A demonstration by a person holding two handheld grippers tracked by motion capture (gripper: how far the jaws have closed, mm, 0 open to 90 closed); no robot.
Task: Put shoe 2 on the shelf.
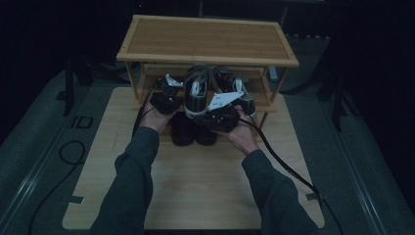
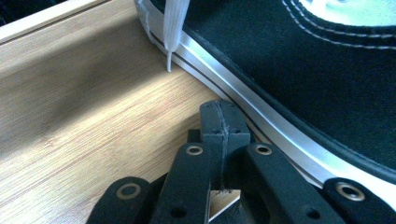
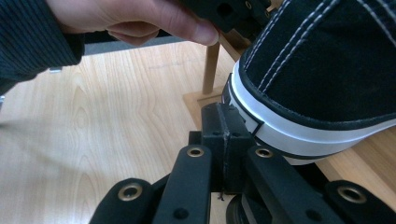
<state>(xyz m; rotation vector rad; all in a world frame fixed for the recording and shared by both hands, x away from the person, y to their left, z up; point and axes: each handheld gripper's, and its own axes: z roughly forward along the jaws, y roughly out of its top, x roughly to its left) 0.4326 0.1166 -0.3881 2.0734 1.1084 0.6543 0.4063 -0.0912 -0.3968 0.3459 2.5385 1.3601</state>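
On the middle shelf of the wooden shoe rack (image 1: 205, 54) I'm nudging the black sneaker (image 1: 196, 93) square, my left gripper (image 2: 219, 116) and right gripper (image 3: 223, 122) both pressed together, empty, against its sole; next, gentle inward pushes.

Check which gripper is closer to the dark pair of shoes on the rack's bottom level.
Right. The right gripper sits just above the dark pair; the left gripper is farther up-left, beside the sneaker.

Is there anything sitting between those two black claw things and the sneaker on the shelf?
No. The left gripper, jaws shut, lies right beside the black sneaker on the wooden shelf; the right gripper is at its rubber edge.
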